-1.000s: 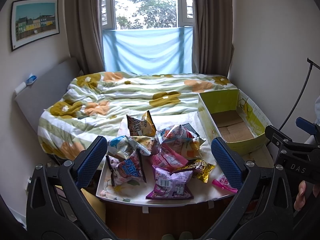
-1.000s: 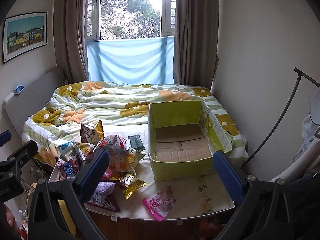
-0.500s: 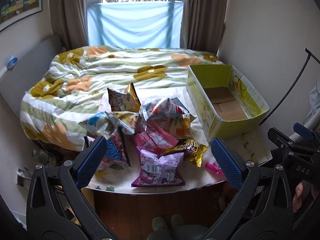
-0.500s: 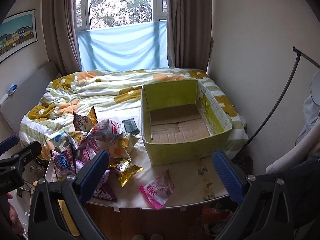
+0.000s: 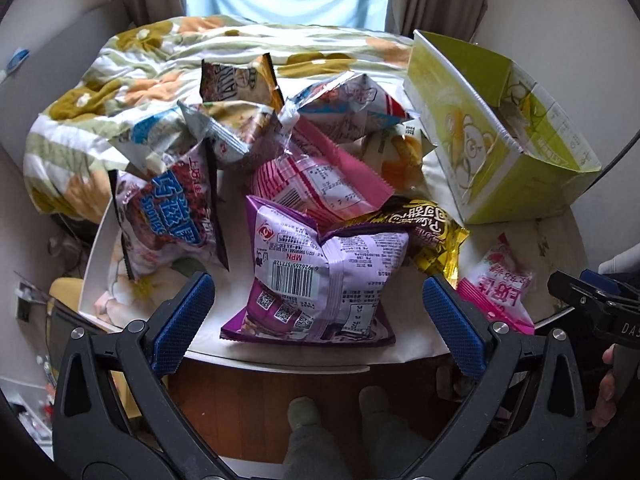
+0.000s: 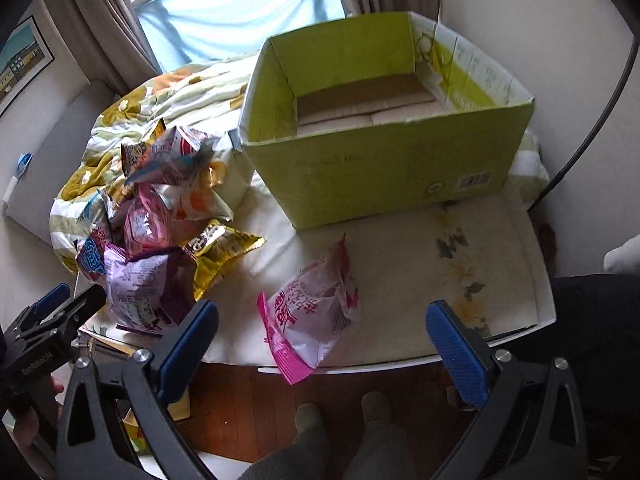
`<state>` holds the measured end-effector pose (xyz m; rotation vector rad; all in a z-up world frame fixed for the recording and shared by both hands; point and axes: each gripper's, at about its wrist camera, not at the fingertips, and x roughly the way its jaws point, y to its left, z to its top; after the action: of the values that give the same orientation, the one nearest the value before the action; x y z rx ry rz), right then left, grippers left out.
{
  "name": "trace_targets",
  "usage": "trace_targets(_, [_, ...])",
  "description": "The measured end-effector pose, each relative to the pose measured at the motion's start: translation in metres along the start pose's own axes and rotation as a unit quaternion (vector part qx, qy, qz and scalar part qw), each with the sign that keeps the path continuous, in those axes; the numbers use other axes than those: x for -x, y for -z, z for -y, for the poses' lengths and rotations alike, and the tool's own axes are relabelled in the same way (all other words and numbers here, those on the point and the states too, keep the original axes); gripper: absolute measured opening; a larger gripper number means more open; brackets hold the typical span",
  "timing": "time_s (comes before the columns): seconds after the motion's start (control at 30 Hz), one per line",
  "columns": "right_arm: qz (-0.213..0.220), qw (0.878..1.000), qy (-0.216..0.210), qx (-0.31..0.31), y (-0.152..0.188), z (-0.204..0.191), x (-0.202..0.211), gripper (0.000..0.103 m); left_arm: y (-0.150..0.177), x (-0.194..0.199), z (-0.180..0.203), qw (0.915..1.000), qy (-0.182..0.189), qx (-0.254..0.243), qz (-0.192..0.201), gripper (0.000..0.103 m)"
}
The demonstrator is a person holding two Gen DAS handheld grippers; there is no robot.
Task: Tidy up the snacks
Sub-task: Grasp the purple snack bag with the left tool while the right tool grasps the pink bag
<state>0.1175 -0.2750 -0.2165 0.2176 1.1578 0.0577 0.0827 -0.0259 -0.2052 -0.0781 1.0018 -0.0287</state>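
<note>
A pile of snack bags lies on a white table [image 5: 304, 354]. Nearest in the left wrist view is a purple bag [image 5: 320, 284], with a pink bag [image 5: 320, 184], a gold bag [image 5: 428, 228] and a blue-lettered bag [image 5: 172, 216] around it. My left gripper [image 5: 318, 308] is open, just short of the purple bag and straddling it. A pink and white bag [image 6: 312, 312] lies alone near the table's front edge. My right gripper [image 6: 322, 332] is open, just before that bag. An empty green cardboard box [image 6: 384, 172] stands behind it.
The table [image 6: 500, 264] abuts a bed with a flowered quilt [image 5: 132, 80]. A wall is close to the right of the box. The other gripper shows at each view's edge [image 5: 592, 308] [image 6: 44, 328]. Wooden floor and the person's feet [image 6: 340, 416] lie below the table edge.
Both grippers have moved forward and down toward the table. The left one closed in on the purple bag, the right one on the lone pink and white bag. Both stayed open.
</note>
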Motion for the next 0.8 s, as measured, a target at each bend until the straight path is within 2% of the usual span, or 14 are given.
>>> trace_targets(0.17, [-0.033, 0.999, -0.016, -0.005, 0.001, 0.006, -0.042, 0.103, 0.005, -0.031, -0.001, 0.9999, -0.007, -0.001, -0.008, 0.103])
trace_targets(0.4, [-0.031, 0.999, -0.008, 0.002, 0.003, 0.004, -0.067, 0.102, 0.009, -0.064, 0.004, 0.9992, -0.020, -0.028, -0.023, 0.103])
trace_targets(0.43, [-0.029, 1.000, -0.002, 0.005, 0.003, 0.003, -0.068, 0.098, 0.010, -0.068, 0.005, 0.9991, -0.020, -0.030, -0.024, 0.103])
trace_targets(0.5, [-0.027, 1.000, 0.001, 0.007, 0.003, 0.002, -0.071, 0.092, 0.011, -0.074, 0.006, 0.9988, -0.018, -0.037, -0.026, 0.098])
trace_targets(0.53, [-0.027, 1.000, 0.001, 0.006, 0.003, 0.002, -0.072, 0.089, 0.012, -0.075, 0.006, 0.9985, -0.020, -0.042, -0.028, 0.090])
trace_targets(0.8, [-0.029, 1.000, 0.004, 0.004, 0.011, 0.008, -0.082, 0.086, 0.012, -0.080, 0.009, 0.9982, -0.021, -0.050, -0.026, 0.086])
